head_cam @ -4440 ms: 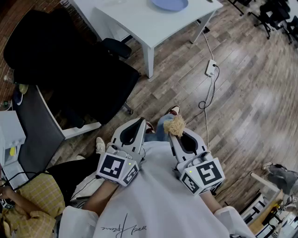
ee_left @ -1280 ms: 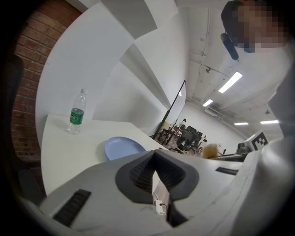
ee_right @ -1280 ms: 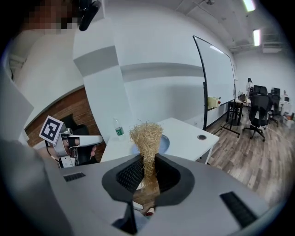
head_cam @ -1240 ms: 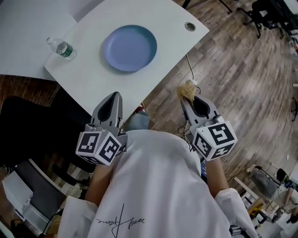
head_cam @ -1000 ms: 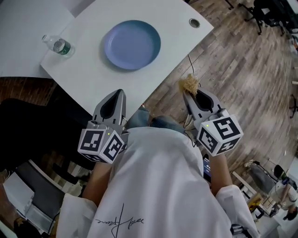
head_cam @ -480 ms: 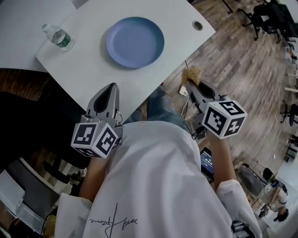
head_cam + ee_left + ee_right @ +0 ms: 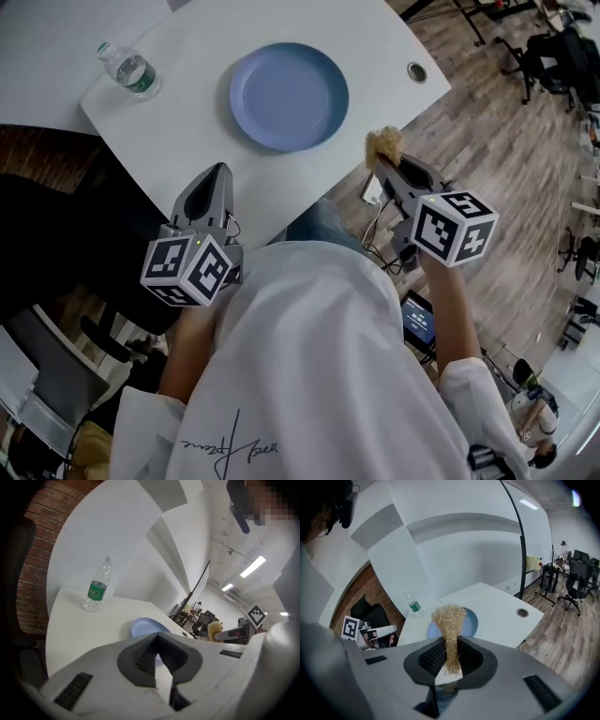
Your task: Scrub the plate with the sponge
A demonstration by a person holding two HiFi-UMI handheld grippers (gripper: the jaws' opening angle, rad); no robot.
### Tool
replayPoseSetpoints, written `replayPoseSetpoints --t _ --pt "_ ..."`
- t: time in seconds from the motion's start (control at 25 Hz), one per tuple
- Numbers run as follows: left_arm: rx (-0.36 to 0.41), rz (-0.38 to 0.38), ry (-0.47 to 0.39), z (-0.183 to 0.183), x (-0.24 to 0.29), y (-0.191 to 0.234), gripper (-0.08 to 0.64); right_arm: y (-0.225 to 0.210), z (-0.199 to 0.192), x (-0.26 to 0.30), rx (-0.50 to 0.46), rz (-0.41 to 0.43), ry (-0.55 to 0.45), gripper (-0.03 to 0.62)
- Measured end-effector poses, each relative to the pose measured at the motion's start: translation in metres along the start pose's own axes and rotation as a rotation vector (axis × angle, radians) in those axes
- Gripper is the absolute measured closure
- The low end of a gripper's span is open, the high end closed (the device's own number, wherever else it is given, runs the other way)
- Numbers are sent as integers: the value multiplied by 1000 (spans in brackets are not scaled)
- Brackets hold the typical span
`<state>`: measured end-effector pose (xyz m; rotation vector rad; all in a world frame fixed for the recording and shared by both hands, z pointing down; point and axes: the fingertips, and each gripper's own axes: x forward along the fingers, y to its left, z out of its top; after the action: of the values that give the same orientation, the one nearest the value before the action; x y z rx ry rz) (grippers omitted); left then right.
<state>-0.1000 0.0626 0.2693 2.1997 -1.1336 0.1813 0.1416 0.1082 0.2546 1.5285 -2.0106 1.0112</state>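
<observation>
Short of the surface (image 7: 187, 122) edge, right tongs (image 7: 382, 164) clench the fibrous sponge (image 7: 382, 143), left tongs (image 7: 217, 172) pinched empty: approach step, I'd say, next carry it onto the blue plate (image 7: 289, 96).

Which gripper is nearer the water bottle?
Left. The left gripper sits at the table edge on the bottle's side of the plate; the right gripper, holding the sponge, is past the plate, off the table.
</observation>
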Motion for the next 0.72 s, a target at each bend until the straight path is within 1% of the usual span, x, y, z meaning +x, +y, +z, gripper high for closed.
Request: replayPoseSetpoints --t 0.2,0.32,0.4,0.56,0.72 --pt "-28 20 -1 -7 17 23 558 -6 0 35 -14 21 51 552" --pt "-42 44 14 -15 25 39 560 -5 -5 55 37 77 83 552" --pt "-57 53 25 -16 33 42 560 -8 0 62 48 94 98 552" --pt "-76 72 46 -12 57 48 561 -21 15 82 19 104 129 552" --pt "-87 127 69 -13 76 54 563 -33 25 97 23 134 157 552"
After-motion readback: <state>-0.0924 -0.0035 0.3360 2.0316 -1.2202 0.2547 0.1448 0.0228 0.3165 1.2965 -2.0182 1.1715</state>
